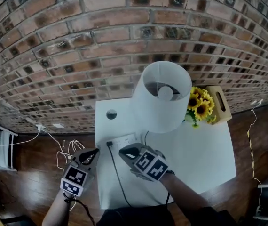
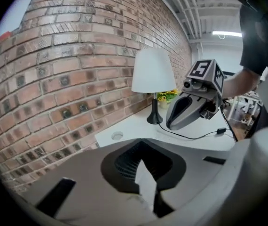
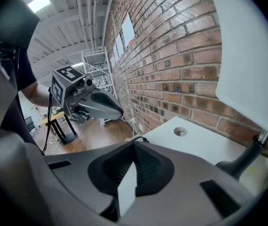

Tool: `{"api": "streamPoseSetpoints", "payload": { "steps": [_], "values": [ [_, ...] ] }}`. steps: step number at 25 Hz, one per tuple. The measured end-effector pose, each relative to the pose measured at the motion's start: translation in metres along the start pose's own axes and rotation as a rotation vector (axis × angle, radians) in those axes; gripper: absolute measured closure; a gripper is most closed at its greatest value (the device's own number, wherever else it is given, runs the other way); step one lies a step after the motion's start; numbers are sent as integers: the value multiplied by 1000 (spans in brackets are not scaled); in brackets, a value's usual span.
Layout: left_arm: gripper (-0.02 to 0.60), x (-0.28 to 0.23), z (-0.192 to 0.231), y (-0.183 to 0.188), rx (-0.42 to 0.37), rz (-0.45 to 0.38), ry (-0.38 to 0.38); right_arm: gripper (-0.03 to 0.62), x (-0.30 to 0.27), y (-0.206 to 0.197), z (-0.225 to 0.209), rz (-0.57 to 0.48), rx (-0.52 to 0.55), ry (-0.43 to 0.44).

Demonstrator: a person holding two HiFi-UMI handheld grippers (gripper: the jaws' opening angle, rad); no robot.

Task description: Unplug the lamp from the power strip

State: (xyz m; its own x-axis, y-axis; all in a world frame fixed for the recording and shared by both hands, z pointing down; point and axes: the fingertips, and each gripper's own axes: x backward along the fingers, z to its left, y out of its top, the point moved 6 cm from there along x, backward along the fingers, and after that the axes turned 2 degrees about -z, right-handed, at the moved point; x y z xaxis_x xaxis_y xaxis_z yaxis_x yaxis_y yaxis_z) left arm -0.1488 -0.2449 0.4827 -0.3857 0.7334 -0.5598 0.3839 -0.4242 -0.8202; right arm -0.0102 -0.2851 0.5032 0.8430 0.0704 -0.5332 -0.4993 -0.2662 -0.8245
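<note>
Plug of the lamp, a small black block, sat at the left end of the white power strip, which lay flat on the white table in front of the lamp with its tall white shade. Its thin black cord trailed toward the table's near edge. The plug was probably light and stiff, held in only by friction. Its rigid body looked like the place to pinch, not the limp cord, and the light strip probably needed pinning down or it would lift with the pull. The left gripper hovered just left of the plug and the right gripper just right of it, both with jaws pressed together and nothing between them.
</note>
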Motion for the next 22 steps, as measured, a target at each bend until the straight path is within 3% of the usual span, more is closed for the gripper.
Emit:
{"api": "streamPoseSetpoints", "payload": {
  "steps": [4,7,10,17,22],
  "values": [
    [564,-22,7,-15,-63,47,-68,608,-16,-4,-2,57,0,-39],
    [508,-40,6,-30,-84,101,-136,608,-28,-13,-8,130,2,-59],
    [461,-57,8,-40,-151,139,-152,608,-41,-22,-16,193,14,-76],
    [459,-87,6,-45,-282,143,-186,608,-66,-36,-30,290,57,-97],
    [459,-96,5,-51,-280,153,-213,608,-78,-36,-35,315,78,-90]
  ]
}}
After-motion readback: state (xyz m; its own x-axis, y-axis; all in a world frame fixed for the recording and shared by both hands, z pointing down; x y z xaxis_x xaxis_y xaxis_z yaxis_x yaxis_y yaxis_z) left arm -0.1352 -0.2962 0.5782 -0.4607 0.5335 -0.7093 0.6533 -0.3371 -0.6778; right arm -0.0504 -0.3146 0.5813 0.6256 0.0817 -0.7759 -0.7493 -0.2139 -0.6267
